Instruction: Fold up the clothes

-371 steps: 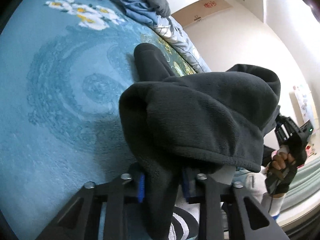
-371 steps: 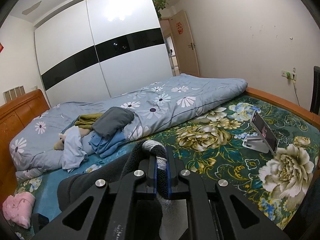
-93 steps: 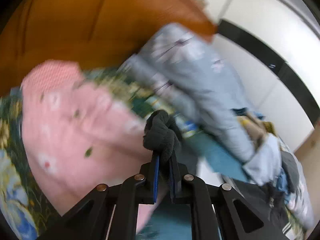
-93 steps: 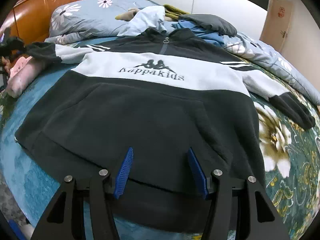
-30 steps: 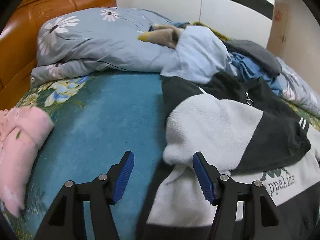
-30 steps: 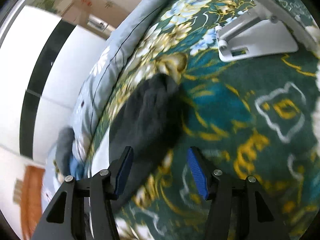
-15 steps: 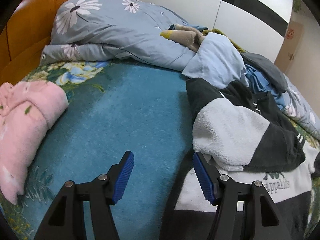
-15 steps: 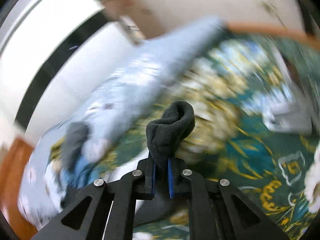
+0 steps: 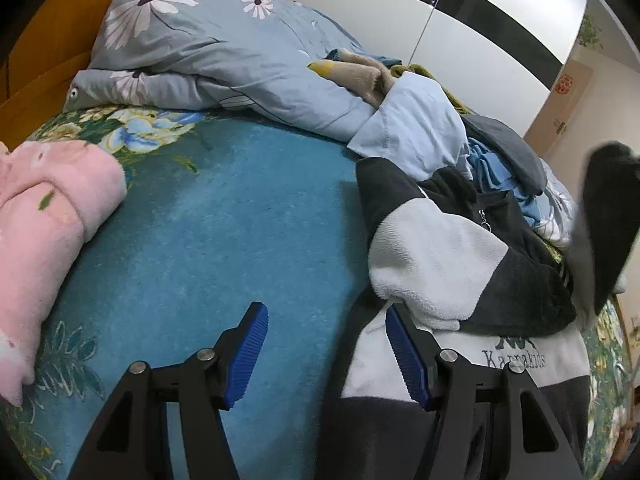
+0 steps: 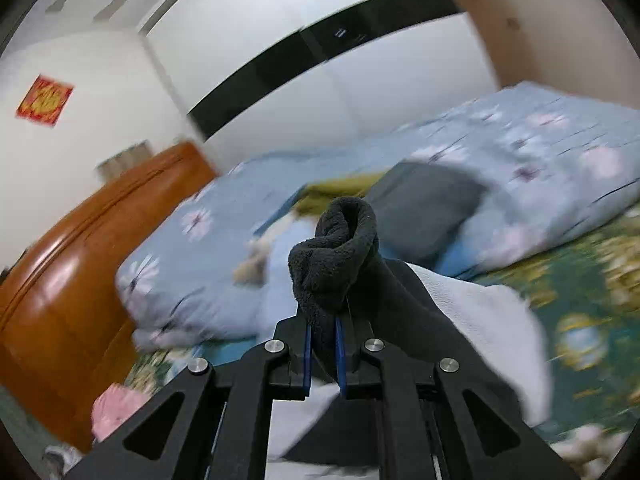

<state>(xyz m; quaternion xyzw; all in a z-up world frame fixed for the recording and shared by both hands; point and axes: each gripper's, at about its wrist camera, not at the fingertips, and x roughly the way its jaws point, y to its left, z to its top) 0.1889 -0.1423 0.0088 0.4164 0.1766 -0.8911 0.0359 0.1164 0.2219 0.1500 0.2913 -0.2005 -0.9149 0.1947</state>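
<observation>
Pinching the hoodie's dark cuff [image 10: 336,264] at frame centre, my right gripper [image 10: 322,356] is clamped; my left gripper [image 9: 326,354] stands spread, empty, low in frame.

Even indoor light, fisheye-bent dark edges, left view sharp, right view motion-blurred

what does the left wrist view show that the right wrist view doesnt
Only the left wrist view: the open left hand-held gripper over the blue bedspread, the sweatshirt's printed chest logo, its zipper pull and one sleeve already folded across.

Only the right wrist view: the right hand-held gripper shut on the dark cuff, and a red wall decoration.

Both: the floral duvet, wooden headboard, wardrobe and the pink folded garment.
</observation>
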